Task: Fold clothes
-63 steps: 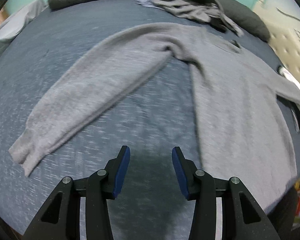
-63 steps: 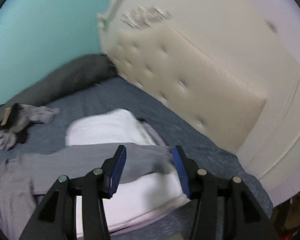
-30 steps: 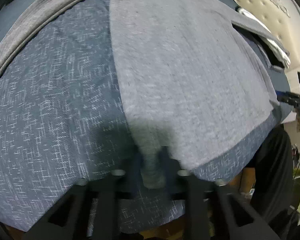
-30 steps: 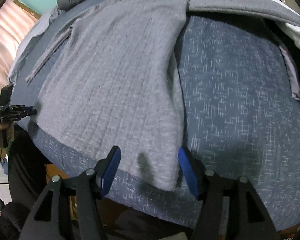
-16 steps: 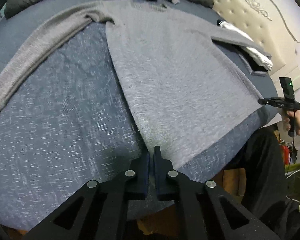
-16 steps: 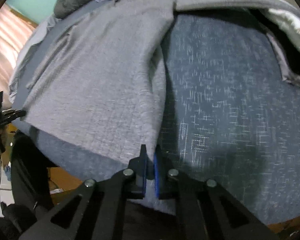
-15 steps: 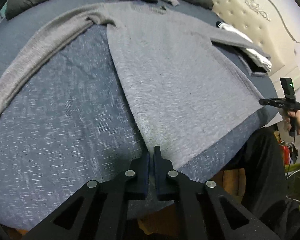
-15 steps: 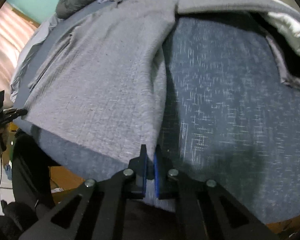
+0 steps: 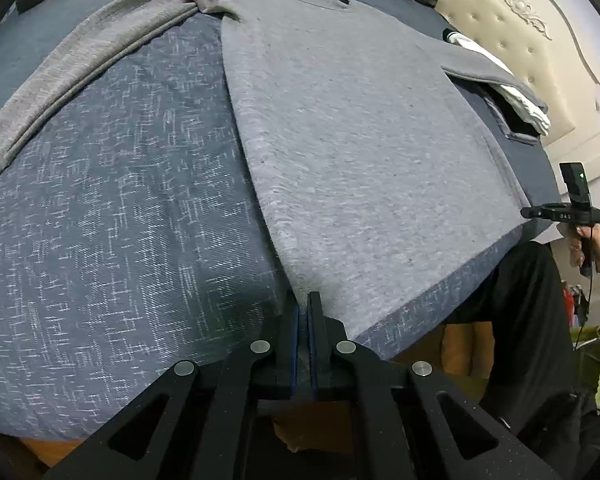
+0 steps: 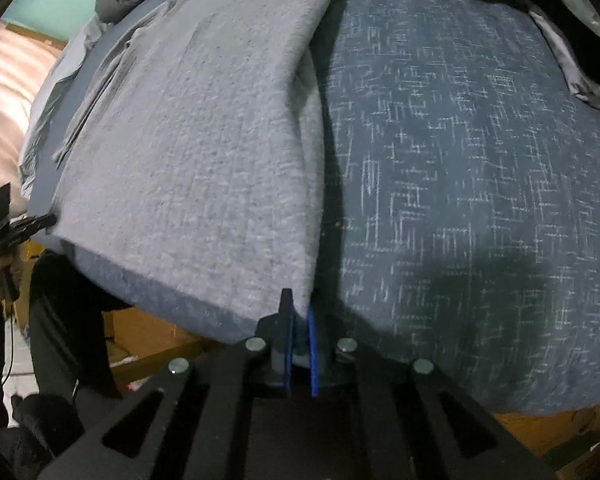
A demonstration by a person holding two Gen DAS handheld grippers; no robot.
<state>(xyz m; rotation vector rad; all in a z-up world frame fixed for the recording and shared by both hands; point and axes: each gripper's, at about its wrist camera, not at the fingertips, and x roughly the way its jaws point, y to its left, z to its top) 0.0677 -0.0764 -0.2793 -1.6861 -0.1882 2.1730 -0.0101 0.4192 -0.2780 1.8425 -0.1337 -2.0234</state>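
Grey sweater (image 9: 364, 152) spread on bed (image 9: 112, 216), one hem corner clamped by left gripper (image 9: 303, 312), the other by right gripper (image 10: 298, 312)

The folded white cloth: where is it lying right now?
In the left wrist view the folded white cloth lies at the right side of the bed, beside the padded headboard, with the grey sweater's sleeve draped over it.

A light grey, long-sleeved knit sweater (image 9: 372, 152) lies flat and face up on the bed — collar toward twelve o'clock, hem at six, one sleeve stretched out toward nine, both lower hem corners pinched.
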